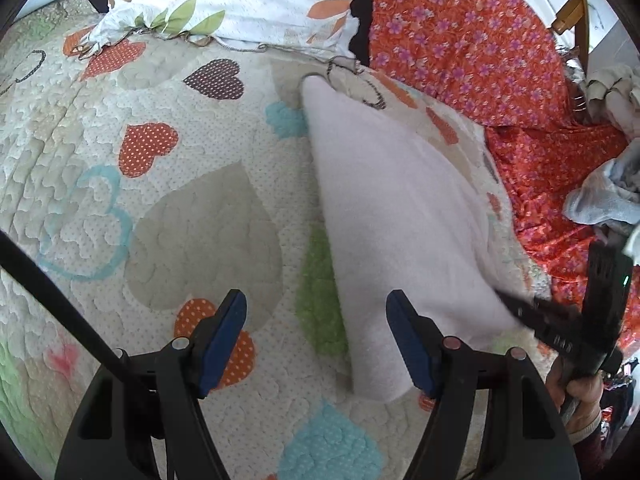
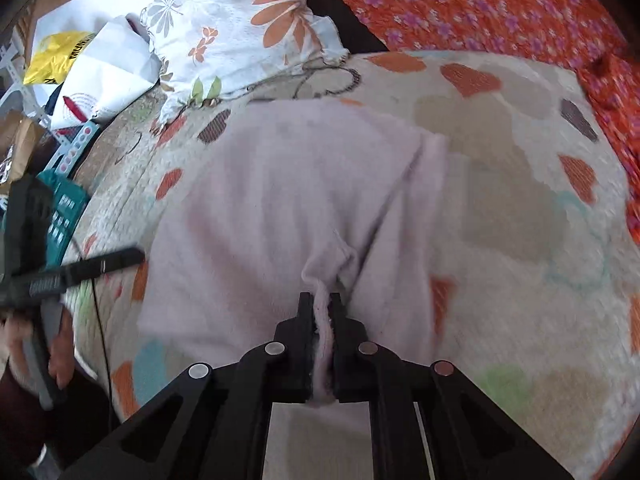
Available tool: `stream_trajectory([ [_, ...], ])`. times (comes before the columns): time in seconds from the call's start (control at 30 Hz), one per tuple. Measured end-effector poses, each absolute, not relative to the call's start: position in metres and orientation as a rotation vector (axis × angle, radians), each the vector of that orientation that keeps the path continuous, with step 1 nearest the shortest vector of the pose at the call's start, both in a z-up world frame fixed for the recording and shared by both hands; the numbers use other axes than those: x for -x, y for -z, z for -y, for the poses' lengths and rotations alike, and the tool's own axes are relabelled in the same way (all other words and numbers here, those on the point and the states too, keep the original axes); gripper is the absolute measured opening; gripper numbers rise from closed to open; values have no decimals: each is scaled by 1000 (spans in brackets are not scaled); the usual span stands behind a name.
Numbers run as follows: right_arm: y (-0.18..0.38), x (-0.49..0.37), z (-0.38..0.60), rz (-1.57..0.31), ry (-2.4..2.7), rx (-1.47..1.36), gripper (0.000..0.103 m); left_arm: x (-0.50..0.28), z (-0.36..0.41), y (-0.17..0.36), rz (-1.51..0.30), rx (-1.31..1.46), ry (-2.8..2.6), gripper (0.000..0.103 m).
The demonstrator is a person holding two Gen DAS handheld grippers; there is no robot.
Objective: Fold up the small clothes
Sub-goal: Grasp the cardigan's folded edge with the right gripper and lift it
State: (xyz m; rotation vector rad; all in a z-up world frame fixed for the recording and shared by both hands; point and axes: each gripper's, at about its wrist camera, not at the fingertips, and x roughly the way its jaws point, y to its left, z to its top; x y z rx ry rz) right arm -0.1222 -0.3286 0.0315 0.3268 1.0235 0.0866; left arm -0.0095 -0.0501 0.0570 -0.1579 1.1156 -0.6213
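A pale pink fuzzy garment (image 1: 400, 220) lies on a heart-patterned quilt (image 1: 180, 220). My left gripper (image 1: 316, 300) hovers open over the quilt at the garment's near left edge, with nothing pressed between its blue pads. My right gripper (image 1: 516, 308) comes in from the right at the garment's near corner, held by a hand. In the right wrist view the right gripper (image 2: 320, 298) is shut on a pinched-up ridge of the garment (image 2: 280, 200), which spreads out wrinkled ahead of it. At the left edge, beside the garment, is the left gripper (image 2: 120, 260).
A flowered pillow (image 1: 240, 0) lies at the quilt's far side. An orange floral cloth (image 1: 460, 40) covers the right, with a heap of pale clothes (image 1: 608, 196) on it. Bags and clutter (image 2: 100, 68) sit beyond the bed's left edge. Bare quilt (image 2: 520, 220) lies to the garment's right.
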Motion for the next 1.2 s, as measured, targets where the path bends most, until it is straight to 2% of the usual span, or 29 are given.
stream_trajectory([
  [0.17, -8, 139, 334, -1152, -95, -332, 8, 16, 64, -53, -1124, 125, 643, 71],
  [0.23, -15, 142, 344, -1141, -81, -371, 9, 19, 74, -48, -1136, 108, 654, 71],
  [0.43, -52, 136, 398, -886, 21, -551, 33, 28, 93, -38, -1148, 25, 669, 71],
  [0.53, -41, 111, 405, -888, 86, -565, 39, 29, 98, -32, -1159, 11, 672, 71],
  [0.6, -29, 91, 404, -907, 109, -565, 55, 31, 101, -31, -1160, 3, 677, 72],
  [0.63, -20, 81, 405, -914, 117, -572, 57, 32, 102, -30, -1158, -5, 680, 72],
  [0.67, -14, 76, 408, -918, 121, -582, 56, 32, 103, -30, -1156, -14, 682, 72],
  [0.73, -12, 61, 407, -931, 134, -582, 10, 34, 106, -29, -1151, -35, 685, 72],
  [0.87, -66, 59, 376, -788, 172, -376, 7, 38, 107, -29, -1155, -48, 701, 72],
  [0.97, -100, 64, 358, -639, 84, -336, 7, 38, 106, -28, -1164, -35, 706, 72],
  [1.07, -84, 52, 371, -656, 127, -375, 7, 40, 107, -27, -1165, -39, 702, 73],
  [1.2, -22, 34, 410, -826, 306, -428, 9, 50, 113, -27, -1141, -101, 697, 74],
])
